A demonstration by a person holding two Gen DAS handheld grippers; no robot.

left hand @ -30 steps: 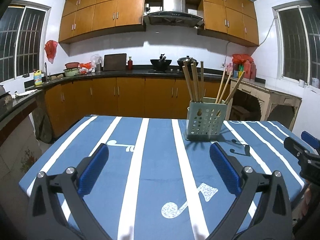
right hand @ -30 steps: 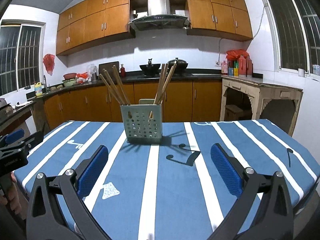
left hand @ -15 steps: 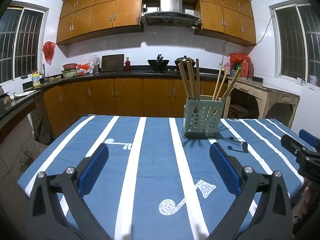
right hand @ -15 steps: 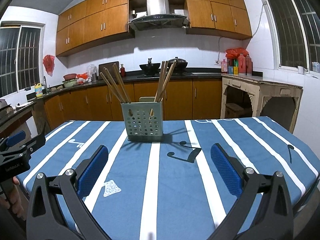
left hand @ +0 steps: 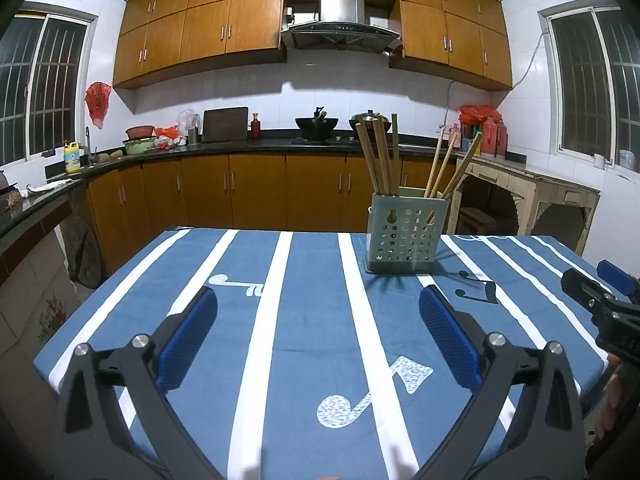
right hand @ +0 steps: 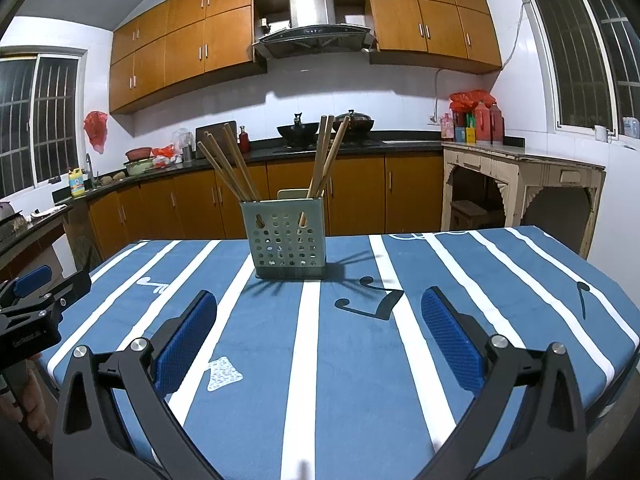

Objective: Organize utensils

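Observation:
A grey-green perforated utensil holder [left hand: 406,238] [right hand: 287,236] stands upright on the far half of the table with several wooden chopsticks [left hand: 380,156] [right hand: 232,168] leaning out of it in two bunches. My left gripper [left hand: 318,312] is open above the near part of the table, nothing between its blue pads. My right gripper [right hand: 319,316] is open too, well short of the holder. Each gripper shows at the edge of the other's view, the right gripper [left hand: 600,304] at the right and the left gripper [right hand: 36,300] at the left.
The table wears a blue cloth with white stripes and music notes [left hand: 312,320] [right hand: 352,340]. Behind it run wooden kitchen cabinets and a dark counter [left hand: 248,146] with a wok, pots and bottles. A pale side table [right hand: 520,184] stands at the right wall.
Both grippers have drawn back a little from the table and risen; the holder looks smaller and farther off. Both stay open and the holder has not moved.

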